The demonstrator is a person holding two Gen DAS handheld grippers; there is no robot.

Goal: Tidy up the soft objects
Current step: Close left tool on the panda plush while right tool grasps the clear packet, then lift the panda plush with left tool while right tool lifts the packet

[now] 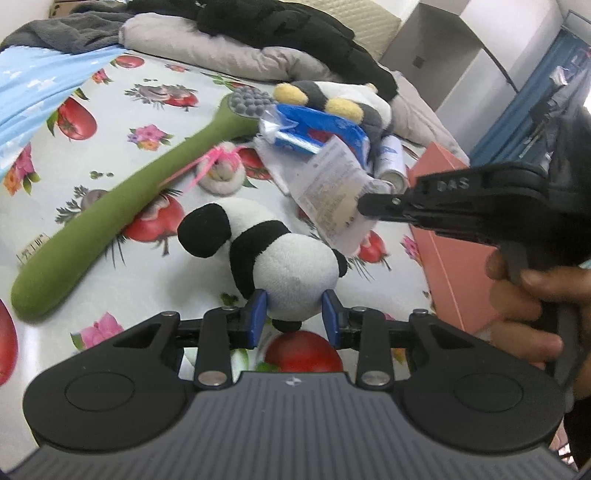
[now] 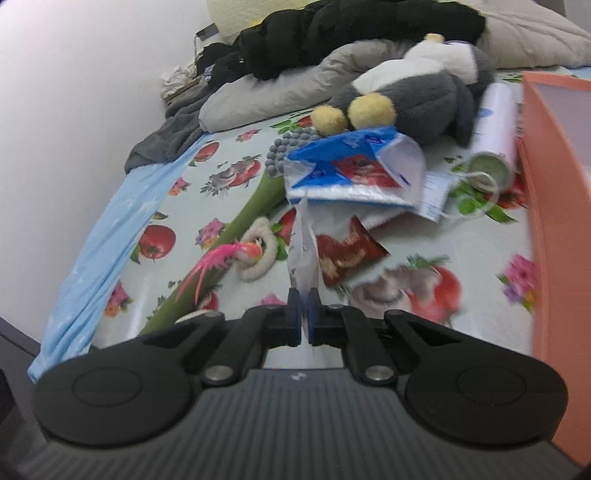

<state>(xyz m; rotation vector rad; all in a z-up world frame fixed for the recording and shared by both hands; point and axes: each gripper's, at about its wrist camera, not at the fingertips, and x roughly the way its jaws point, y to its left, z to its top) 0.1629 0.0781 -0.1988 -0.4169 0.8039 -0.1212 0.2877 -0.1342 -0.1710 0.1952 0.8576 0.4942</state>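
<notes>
My left gripper (image 1: 295, 308) is shut on a black and white panda plush (image 1: 273, 262), its blue pads pressed on the white body just above the flowered sheet. My right gripper (image 2: 303, 308) is shut on a thin clear plastic packet (image 2: 304, 243), seen edge-on; in the left wrist view the right gripper (image 1: 373, 205) holds that packet (image 1: 328, 188) above the bed. A grey penguin plush (image 2: 417, 92) with yellow feet lies further back; it also shows in the left wrist view (image 1: 340, 98). A long green plush stick (image 1: 110, 206) lies at left.
A salmon-pink box (image 2: 554, 206) stands at right, also in the left wrist view (image 1: 454, 251). A blue and white bag (image 2: 347, 170), a red wrapper (image 2: 343, 254), a spray can (image 2: 491, 147), a rope toy (image 2: 258, 251), grey pillows (image 1: 221, 48) and black clothing (image 2: 332, 33) crowd the bed.
</notes>
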